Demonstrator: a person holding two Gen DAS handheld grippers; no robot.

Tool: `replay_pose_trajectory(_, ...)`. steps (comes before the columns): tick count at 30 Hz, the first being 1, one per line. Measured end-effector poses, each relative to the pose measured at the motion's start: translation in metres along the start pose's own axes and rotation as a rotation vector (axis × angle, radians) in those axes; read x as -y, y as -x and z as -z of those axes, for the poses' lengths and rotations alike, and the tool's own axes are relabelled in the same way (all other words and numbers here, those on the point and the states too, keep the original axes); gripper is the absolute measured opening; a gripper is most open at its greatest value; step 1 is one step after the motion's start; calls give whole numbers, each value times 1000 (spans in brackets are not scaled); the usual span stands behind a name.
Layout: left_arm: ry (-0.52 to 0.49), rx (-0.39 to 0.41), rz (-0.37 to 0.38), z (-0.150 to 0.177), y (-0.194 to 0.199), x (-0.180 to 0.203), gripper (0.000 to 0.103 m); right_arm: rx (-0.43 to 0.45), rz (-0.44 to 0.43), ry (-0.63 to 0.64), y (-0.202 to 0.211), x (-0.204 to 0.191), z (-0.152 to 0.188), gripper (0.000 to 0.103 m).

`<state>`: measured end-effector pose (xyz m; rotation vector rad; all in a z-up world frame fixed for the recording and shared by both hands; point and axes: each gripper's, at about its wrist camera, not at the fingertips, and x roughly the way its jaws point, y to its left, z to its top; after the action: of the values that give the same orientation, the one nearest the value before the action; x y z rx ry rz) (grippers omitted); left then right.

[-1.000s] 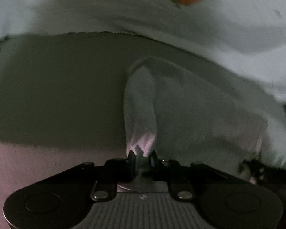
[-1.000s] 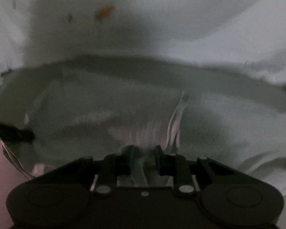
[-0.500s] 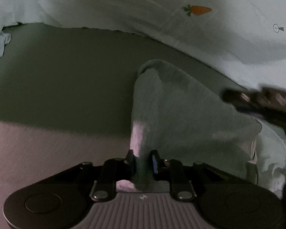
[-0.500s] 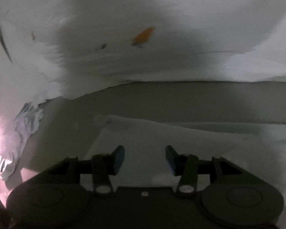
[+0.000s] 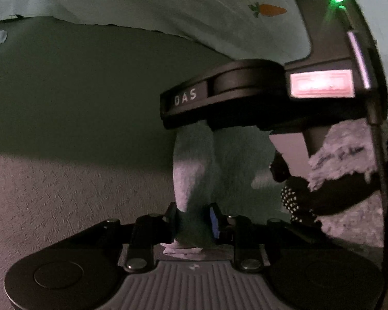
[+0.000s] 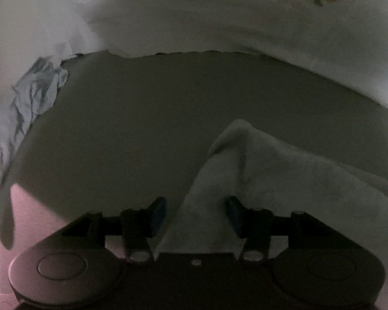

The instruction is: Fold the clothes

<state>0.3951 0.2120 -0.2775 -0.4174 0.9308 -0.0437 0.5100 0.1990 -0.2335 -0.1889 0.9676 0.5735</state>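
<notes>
A pale fuzzy garment (image 5: 235,170) lies bunched on the bed. My left gripper (image 5: 194,219) is shut on a fold of it, which rises straight up from the jaws. My right gripper (image 6: 196,211) is open, its blue-padded fingers (image 6: 159,210) either side of a ridge of the same garment (image 6: 258,160) without pinching it. In the left wrist view the right gripper's black body (image 5: 258,95) hangs above the garment and hides its far part.
A white sheet with a carrot print (image 5: 269,10) drapes along the far side over the dark bed surface (image 5: 77,98). A crumpled light blue cloth (image 6: 36,87) lies at the far left. A textured pale cover (image 5: 64,201) lies to my near left.
My right gripper let go of the garment, opened and swung left across it, now hanging in front of the left camera. My left gripper kept its hold.
</notes>
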Motion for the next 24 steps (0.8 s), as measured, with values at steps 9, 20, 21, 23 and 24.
replay_pose_trajectory(9,40,49,-2,-10,22,15,13,106,-63,-162,34,37,-1,3)
replay_pose_trajectory(20,-279,247,190,-38,108,174,13,488,-335,-303,186,172,20,3)
replay_pose_trajectory(21,-322,248,211,-37,105,195,13,509,-343,-332,197,195,29,3)
replay_pose_trajectory(23,-407,239,251,-33,95,234,13,542,-345,-396,213,243,48,3)
replay_pose_trajectory(24,-451,219,264,-29,83,254,13,552,-336,-429,217,264,58,3)
